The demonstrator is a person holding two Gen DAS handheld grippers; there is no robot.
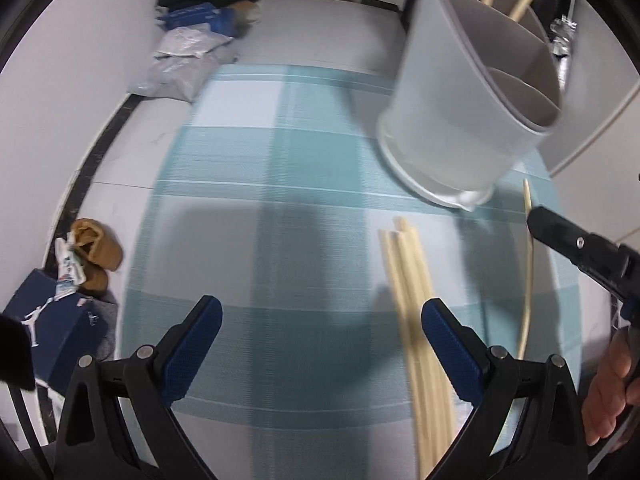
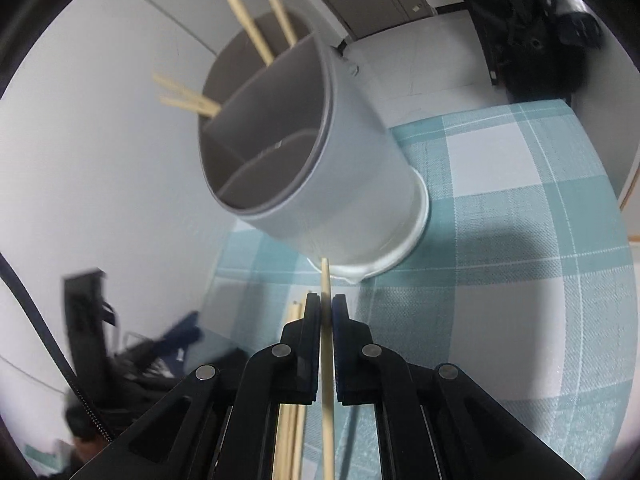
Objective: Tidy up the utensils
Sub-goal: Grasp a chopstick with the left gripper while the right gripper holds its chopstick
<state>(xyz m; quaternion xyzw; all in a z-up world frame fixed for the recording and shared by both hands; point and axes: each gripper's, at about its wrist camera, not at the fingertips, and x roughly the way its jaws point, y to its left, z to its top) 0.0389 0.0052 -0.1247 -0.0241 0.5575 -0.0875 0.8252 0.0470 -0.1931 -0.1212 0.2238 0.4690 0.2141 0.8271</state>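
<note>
A grey utensil holder [image 1: 460,120] with inner dividers stands on the teal checked cloth [image 1: 280,200], with several chopsticks standing in its back compartments [image 2: 256,40]. A bundle of pale wooden chopsticks [image 1: 416,320] lies on the cloth beside my left gripper's right finger. My left gripper [image 1: 322,332] is open above the cloth, nothing between its pads. My right gripper [image 2: 326,312] is shut on a single chopstick [image 2: 326,280], whose tip points at the holder's base [image 2: 360,264]. In the left wrist view the right gripper [image 1: 538,222] shows at the right edge with that chopstick [image 1: 528,280] hanging from it.
Off the cloth lie a blue shoebox [image 1: 52,328], a brown shoe [image 1: 96,252], and a pile of bags and dark clothes [image 1: 200,12] by the wall. A hand [image 1: 608,392] grips the right tool's handle. Dark bags [image 2: 520,20] sit beyond the cloth's far corner.
</note>
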